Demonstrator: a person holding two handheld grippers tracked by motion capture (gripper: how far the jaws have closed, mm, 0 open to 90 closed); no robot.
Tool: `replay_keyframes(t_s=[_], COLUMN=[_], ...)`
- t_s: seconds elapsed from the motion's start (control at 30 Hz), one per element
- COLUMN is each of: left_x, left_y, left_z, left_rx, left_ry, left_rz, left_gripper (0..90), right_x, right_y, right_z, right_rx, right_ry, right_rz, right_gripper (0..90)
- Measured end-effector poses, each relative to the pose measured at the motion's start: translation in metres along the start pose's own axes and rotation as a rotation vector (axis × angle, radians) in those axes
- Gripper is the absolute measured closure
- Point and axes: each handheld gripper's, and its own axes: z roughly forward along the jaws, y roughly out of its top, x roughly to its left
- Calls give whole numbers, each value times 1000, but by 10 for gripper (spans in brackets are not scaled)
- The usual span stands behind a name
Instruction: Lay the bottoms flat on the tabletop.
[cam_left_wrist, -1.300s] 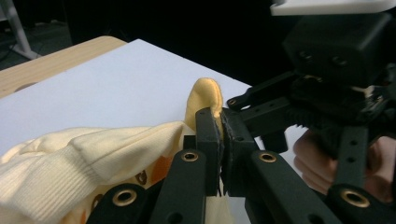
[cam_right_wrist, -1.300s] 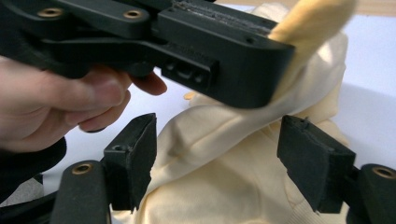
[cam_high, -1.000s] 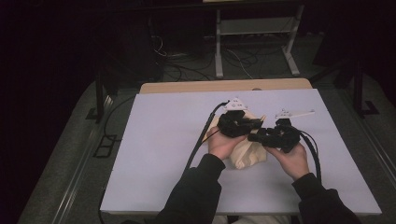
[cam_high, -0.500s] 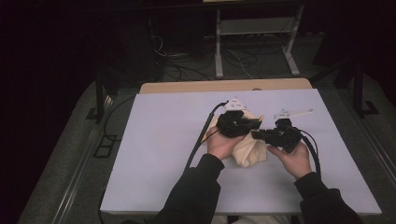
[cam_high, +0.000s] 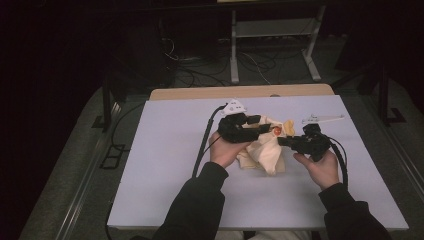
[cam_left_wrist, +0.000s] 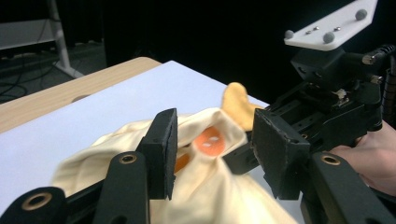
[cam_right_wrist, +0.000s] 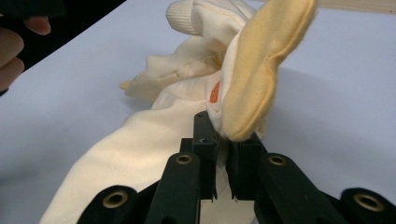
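Cream hooded garment (cam_high: 265, 150) bunched mid-surface (cam_high: 165, 165) between both hands; right gripper (cam_right_wrist: 223, 163) fingers pinched tight on cloth by the yellow ear (cam_right_wrist: 261, 70), left gripper (cam_left_wrist: 215, 154) fingers gaping wide, straddling the orange button (cam_left_wrist: 208, 140)

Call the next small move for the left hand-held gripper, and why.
Probably close the left hand-held gripper on the cream garment. Its jaws stand open with bunched fabric and the orange patch between them, gripping nothing. The right hand-held gripper is already shut on the garment's edge beside the yellow ear-shaped flap, so a second hold would let the two spread the cloth over the table.
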Motion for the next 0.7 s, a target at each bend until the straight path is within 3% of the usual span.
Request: replay_keyframes(t_s=[0.43, 0.7], left_x=[25, 36], left_y=[-17, -25], left_z=[-22, -29], left_rx=[21, 30], left_ry=[100, 113], left_rz=[-55, -103], left_gripper=[420, 365], right_x=[-7, -14], right_y=[-2, -3], right_z=[-2, -5], right_rx=[-3, -7], right_ry=[-7, -18], right_rz=[6, 21], right_gripper=[815, 815])
